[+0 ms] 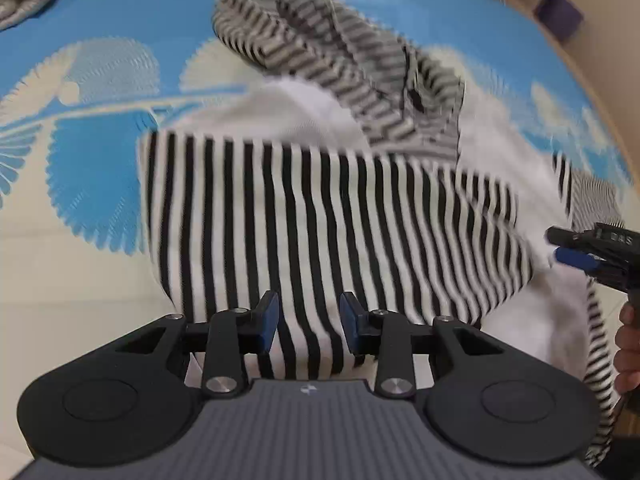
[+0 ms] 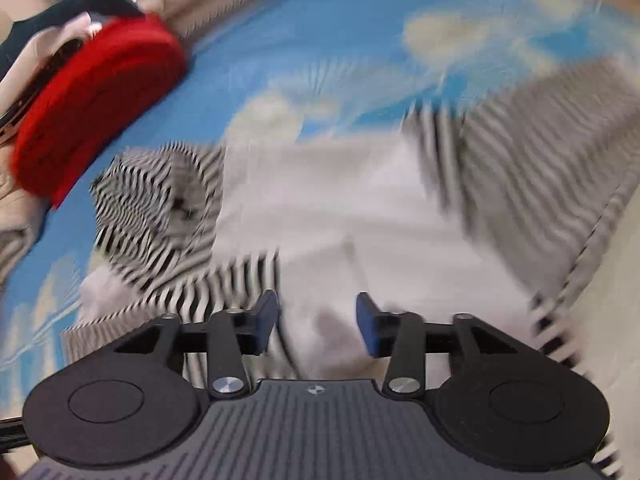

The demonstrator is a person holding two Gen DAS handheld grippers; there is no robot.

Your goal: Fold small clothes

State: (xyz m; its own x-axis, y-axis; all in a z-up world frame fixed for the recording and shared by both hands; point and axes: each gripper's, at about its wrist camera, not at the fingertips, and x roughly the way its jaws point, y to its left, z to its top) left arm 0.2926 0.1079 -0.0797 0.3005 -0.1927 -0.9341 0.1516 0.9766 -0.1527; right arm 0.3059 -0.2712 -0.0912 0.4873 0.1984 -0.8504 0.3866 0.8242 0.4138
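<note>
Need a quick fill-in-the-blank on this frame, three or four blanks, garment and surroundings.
The garment between the left gripper fingers has black and ____ stripes.
The sheet under it is mainly ____ with a pale pattern.
The folded cloth at the upper left of the right wrist view is ____.
No cloth is pinched in the right gripper; its fingers stand ____.

Missing words: white; blue; red; apart
</note>
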